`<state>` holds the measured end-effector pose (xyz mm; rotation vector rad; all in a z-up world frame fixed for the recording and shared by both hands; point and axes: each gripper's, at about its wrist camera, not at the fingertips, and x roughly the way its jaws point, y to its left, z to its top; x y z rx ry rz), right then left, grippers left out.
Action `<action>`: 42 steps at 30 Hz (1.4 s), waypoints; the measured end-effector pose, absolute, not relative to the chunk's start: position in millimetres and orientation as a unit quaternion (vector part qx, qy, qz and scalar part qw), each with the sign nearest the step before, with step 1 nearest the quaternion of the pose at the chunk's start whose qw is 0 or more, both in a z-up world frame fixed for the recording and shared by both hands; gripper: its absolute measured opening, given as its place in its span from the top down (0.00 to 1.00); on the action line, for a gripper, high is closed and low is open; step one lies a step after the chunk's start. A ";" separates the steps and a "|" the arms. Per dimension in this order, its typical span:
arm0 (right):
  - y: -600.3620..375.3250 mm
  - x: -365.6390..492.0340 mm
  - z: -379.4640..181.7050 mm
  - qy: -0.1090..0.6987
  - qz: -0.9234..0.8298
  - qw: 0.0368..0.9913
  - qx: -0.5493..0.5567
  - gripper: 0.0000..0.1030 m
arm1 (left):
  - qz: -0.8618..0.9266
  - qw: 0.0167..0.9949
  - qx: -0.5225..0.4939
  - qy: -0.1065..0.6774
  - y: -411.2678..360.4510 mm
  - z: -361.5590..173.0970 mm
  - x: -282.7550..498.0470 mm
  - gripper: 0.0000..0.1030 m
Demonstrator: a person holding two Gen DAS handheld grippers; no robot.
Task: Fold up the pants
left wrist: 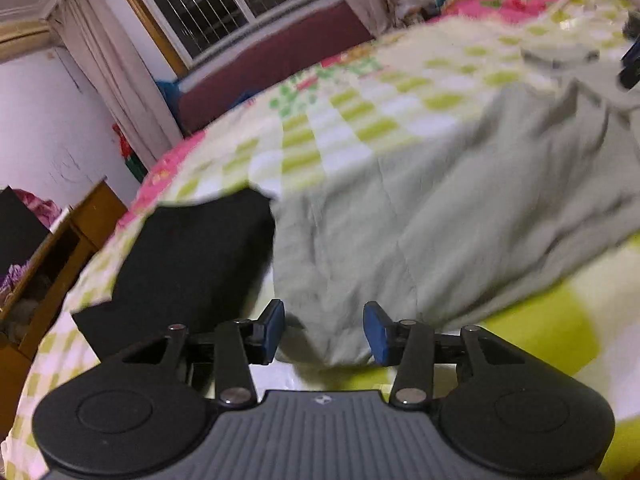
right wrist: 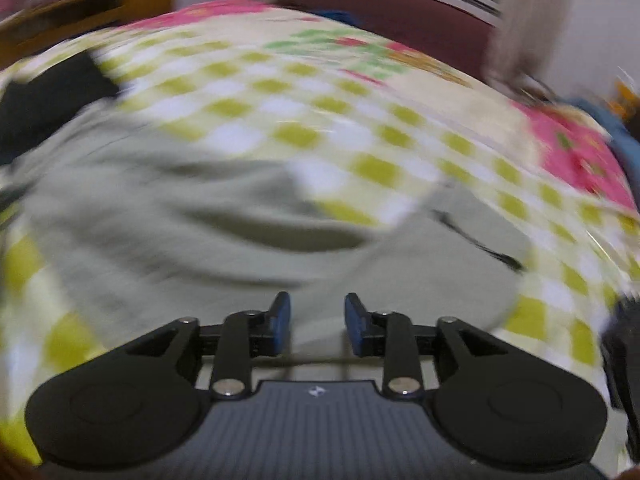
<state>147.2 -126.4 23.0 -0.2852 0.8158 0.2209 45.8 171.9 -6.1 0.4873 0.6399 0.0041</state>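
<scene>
Left wrist view: the left claw (left wrist: 324,330) is released, jaws apart, nothing gripped. The pale grey-green cloth pants (left wrist: 440,208) lie spread on the green-and-white checked bed quilt (left wrist: 340,120), their near edge just beyond the blue pads. A black folded cloth (left wrist: 192,256) lies left.

Right wrist view, blurred: the right claw (right wrist: 318,320) is released over the pants (right wrist: 180,220).

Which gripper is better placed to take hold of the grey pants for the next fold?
Left, probably. The left gripper is open with an edge of the grey pants right between its fingers. The right gripper is open too, over the pants, but its view is too blurred to show an edge.
</scene>
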 end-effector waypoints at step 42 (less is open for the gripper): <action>-231.9 277.7 -18.9 0.403 -0.009 0.853 0.332 0.58 | -0.280 0.902 0.158 0.289 -38.3 -27.3 90.8 0.43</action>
